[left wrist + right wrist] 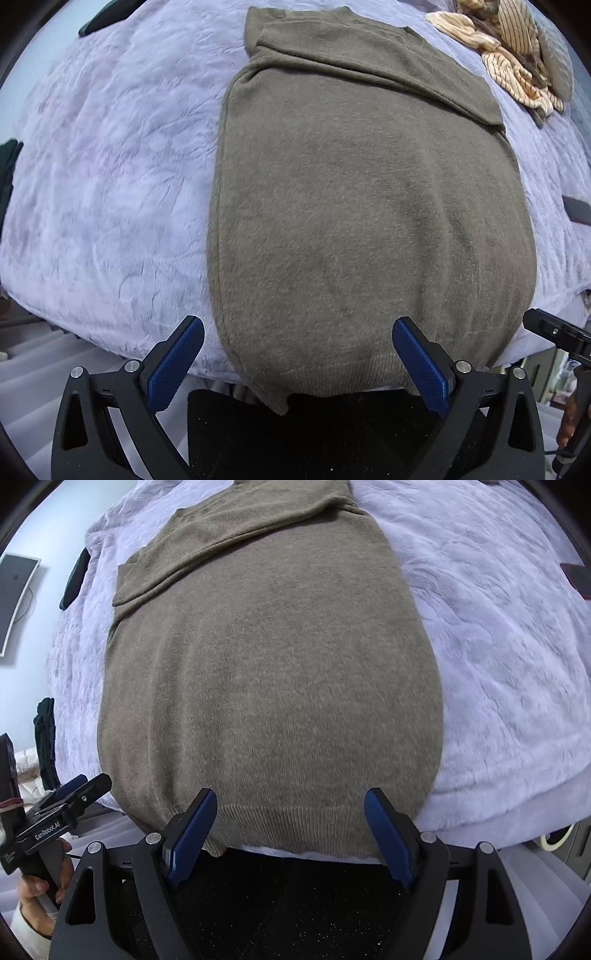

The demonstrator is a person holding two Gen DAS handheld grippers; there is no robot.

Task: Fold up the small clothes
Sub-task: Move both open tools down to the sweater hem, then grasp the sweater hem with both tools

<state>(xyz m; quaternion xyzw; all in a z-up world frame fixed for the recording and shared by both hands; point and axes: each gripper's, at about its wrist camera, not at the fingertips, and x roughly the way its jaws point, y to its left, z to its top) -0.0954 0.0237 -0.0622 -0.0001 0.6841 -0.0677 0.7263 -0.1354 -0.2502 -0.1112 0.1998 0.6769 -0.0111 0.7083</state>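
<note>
Olive-brown knit sweater (369, 221) lies flat on a pale lilac plush blanket (110, 184). Sleeves are already folded in across the chest, so the garment reads as one long rectangle. Its long axis runs straight away from both grippers: ribbed hem (288, 823) nearest, neckline farthest.

Left gripper (297, 365): jaws spread wide, nothing between the blue pads (173, 365). It hangs above the hem's left corner, one finger over bare blanket, the other over knit.

Right gripper (290, 834): jaws likewise wide, empty, poised over the hem toward its right corner. Contact with the fabric cannot be judged in either view.

Each gripper shows at the edge of the other's view, so they flank the hem side by side, about equally near it.

Judgement: the hem lies just ahead of and below both sets of fingers, crosswise to them. A bottom-to-top fold would need each gripper to pinch its own corner and carry it along the long axis toward the neckline.

Striped cream clothing (509, 55) is heaped at the far right, well apart.
</note>
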